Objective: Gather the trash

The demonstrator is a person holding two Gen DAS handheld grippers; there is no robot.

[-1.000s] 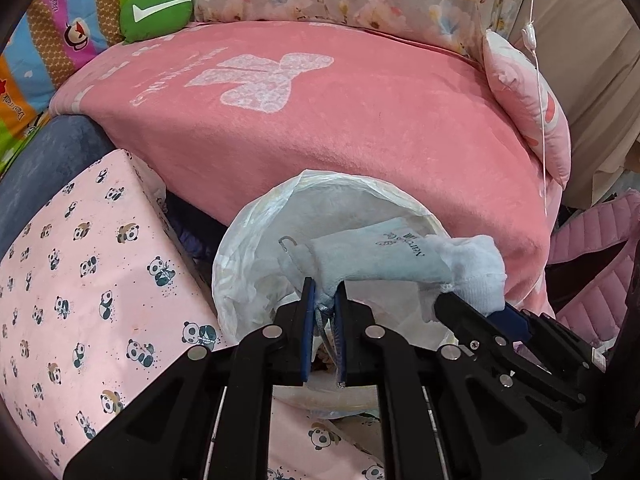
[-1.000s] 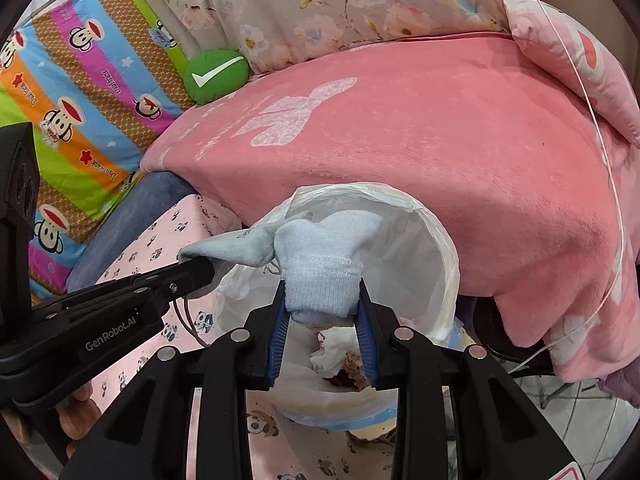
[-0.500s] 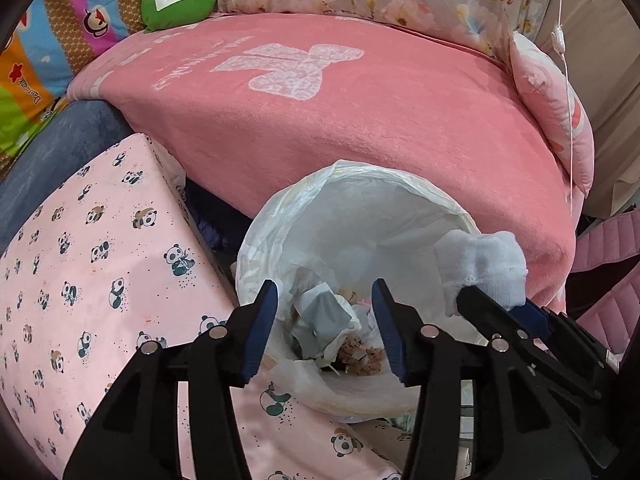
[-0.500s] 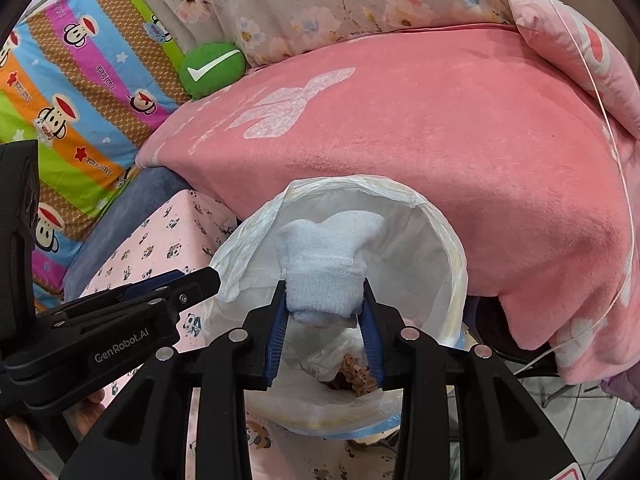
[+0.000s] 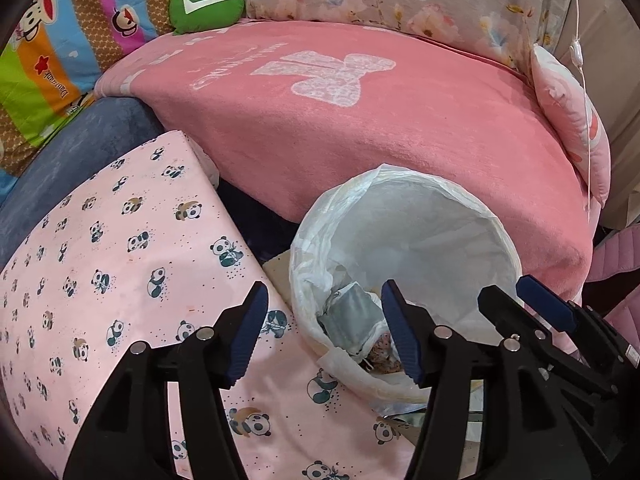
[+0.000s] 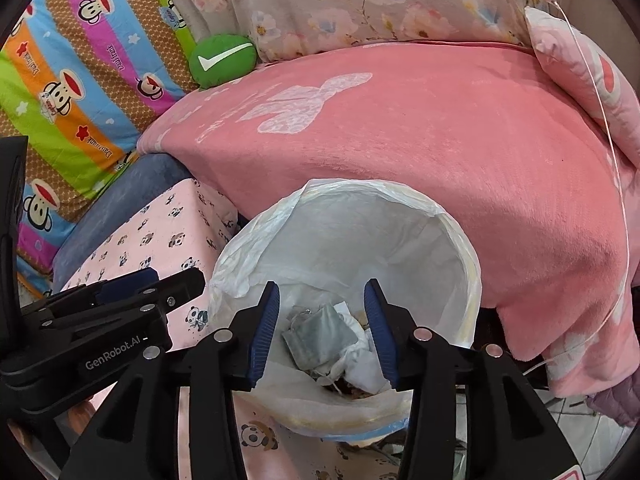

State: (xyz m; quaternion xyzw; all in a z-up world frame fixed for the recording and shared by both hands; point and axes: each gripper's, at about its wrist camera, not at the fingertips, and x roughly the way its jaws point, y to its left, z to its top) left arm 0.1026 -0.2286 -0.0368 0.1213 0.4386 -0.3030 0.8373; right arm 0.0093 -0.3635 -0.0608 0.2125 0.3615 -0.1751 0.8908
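Down in the bin liner [image 6: 384, 240] lies the trash: a flat grey-blue wet-wipe packet [image 6: 318, 334], soft and creased, resting on crumpled white tissue [image 6: 360, 368] and brownish scraps too small to make out. The liner is thin, wrinkled white plastic, folded over a round rim that tilts toward the cameras. Above it hangs the right gripper [image 6: 322, 324], angled steeply down, its ribbed blue pads parted and bare — the jaws have just been opening, nothing between them. The left gripper [image 5: 322, 334] points down beside it, over the bin's near-left edge, jaws likewise just opened and empty. The bin sits wedged between a plush pink blanket [image 5: 360, 120] and a panda-print cushion [image 5: 120, 260]; its base is hidden behind the gripper frames.
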